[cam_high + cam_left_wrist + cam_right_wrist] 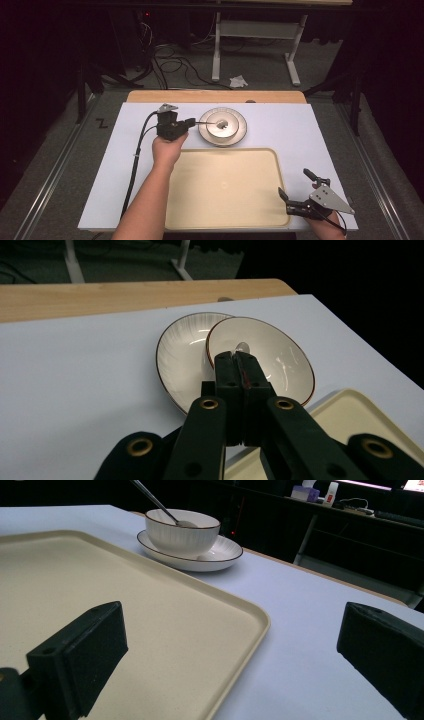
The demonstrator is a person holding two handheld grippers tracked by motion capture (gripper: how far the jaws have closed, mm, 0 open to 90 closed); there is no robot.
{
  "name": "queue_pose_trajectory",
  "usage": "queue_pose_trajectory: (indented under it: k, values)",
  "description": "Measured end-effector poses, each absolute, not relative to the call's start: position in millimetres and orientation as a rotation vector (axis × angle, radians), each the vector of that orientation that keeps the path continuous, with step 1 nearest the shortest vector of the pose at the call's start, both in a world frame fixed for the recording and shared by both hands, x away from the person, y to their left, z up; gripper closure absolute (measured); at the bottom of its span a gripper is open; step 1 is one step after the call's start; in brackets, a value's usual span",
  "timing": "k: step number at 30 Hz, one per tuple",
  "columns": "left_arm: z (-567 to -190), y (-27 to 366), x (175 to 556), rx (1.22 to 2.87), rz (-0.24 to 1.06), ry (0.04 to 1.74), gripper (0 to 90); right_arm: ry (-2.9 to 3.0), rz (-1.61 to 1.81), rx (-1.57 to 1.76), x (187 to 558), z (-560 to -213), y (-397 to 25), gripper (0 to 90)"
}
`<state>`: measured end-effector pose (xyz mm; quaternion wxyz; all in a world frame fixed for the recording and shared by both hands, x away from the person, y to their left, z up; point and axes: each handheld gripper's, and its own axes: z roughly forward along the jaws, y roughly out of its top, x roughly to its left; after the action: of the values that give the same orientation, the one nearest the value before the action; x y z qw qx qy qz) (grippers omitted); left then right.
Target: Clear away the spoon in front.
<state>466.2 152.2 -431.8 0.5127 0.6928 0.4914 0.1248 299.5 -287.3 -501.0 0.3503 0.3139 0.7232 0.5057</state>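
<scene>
Spoon point(209, 121) in bowl point(223, 125), handle pinched in outstretched left gripper's point(192, 121) jaws; right gripper point(294, 191) wide open, empty.

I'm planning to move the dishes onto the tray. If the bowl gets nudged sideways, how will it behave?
The bowl looks glazed, so it would probably slide on the saucer rather than grip. It seems rigid and breakable. The spoon leaning inside may shift or clatter.

The one mark I can read is a black "Z" point(102, 123), set on the grey floor just off the far left corner of my table point(300, 125), seen from the high view. Nothing on the bowl, plate, tray or my grippers carries lettering I can make out.
</scene>
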Motion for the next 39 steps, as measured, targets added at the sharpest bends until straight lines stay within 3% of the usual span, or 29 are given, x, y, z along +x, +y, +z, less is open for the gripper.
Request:
queue_pose_trajectory:
  k: [16, 39]
  values:
    - [-418, 149, 438, 1.633, 0.452, 1.065, 89.9, 1.864, 1.309, 0.82, 298, -500, -287, 0.6]
    - [-417, 172, 390, 1.573, 0.465, 0.993, 89.8, 1.868, 1.306, 0.799, 298, -499, -285, 0.5]
